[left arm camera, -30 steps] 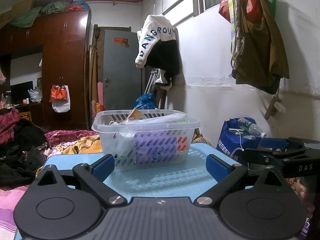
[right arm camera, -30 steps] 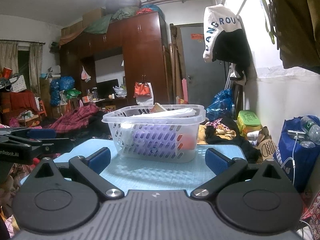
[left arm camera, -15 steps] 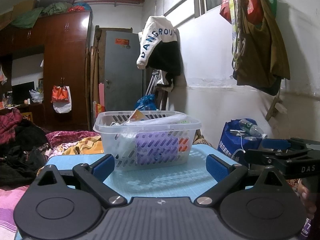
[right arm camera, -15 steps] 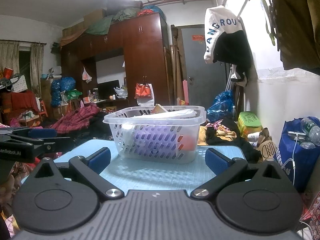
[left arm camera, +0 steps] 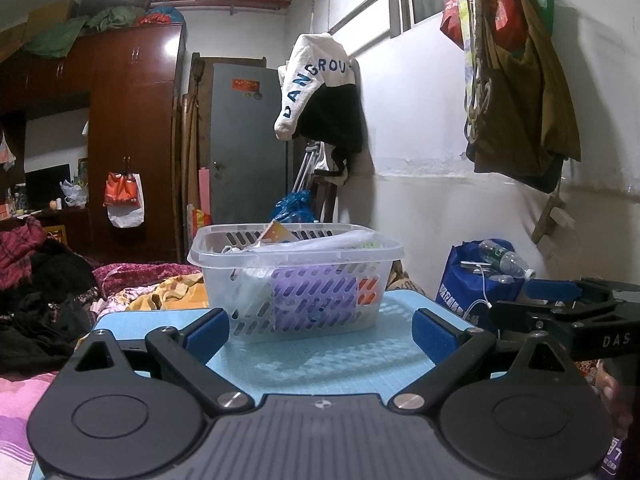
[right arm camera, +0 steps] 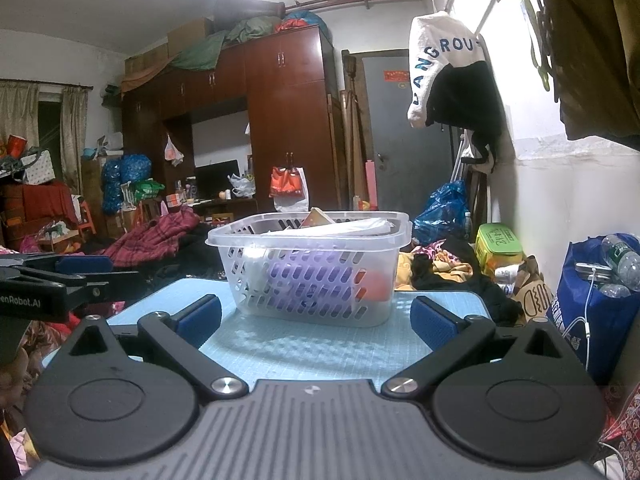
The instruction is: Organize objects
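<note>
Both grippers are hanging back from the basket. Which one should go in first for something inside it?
Marginal, but probably the left gripper: the basket sits centred between its open fingers, while for the right gripper, also open, it sits slightly to one side. Neither holds anything.

Two black hand-held grippers with blue pads

The left hand-held gripper (left arm camera: 320, 334) has black linkage arms on round discs, silver pivot screws, a ribbed grey body and blue foam fingertips (left arm camera: 206, 332). The right hand-held gripper (right arm camera: 318, 320) matches it; seen from the left view, its side carries white lettering "DAS".
</note>
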Demonstrator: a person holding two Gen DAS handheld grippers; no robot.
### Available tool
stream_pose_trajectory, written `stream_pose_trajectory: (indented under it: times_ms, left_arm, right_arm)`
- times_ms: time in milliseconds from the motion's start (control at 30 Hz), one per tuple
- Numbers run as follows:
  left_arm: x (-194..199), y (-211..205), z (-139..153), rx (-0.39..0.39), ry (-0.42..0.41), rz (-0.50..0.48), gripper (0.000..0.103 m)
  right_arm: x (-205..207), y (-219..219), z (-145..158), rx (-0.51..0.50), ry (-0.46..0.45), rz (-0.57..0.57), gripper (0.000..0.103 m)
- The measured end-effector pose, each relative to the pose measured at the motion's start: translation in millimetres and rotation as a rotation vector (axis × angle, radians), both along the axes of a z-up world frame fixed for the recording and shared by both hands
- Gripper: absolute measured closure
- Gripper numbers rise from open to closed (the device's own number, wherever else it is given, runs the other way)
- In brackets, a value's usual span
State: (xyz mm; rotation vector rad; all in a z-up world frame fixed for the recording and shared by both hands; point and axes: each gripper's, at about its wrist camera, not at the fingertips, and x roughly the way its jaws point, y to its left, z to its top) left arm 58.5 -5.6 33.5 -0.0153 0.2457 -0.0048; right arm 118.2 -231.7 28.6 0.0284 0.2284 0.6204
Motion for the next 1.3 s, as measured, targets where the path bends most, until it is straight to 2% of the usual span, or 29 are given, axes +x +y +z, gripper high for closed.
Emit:
stream_pose_trajectory:
  times_ms: [967, 1300]
  left_arm:
    - [1.9, -2.6, -4.3, 0.004, 0.012, -0.015, 0.004]
    - [-0.8, -7.9, -3.7, 0.032, 0.0, -0.003, 0.004]
  right_arm:
    - [1.5, -3.6, 2.0, -0.001, 0.002, 0.003, 0.0]
    - [3.1, -4.5, 1.8, -0.004, 0.005, 0.002, 0.0]
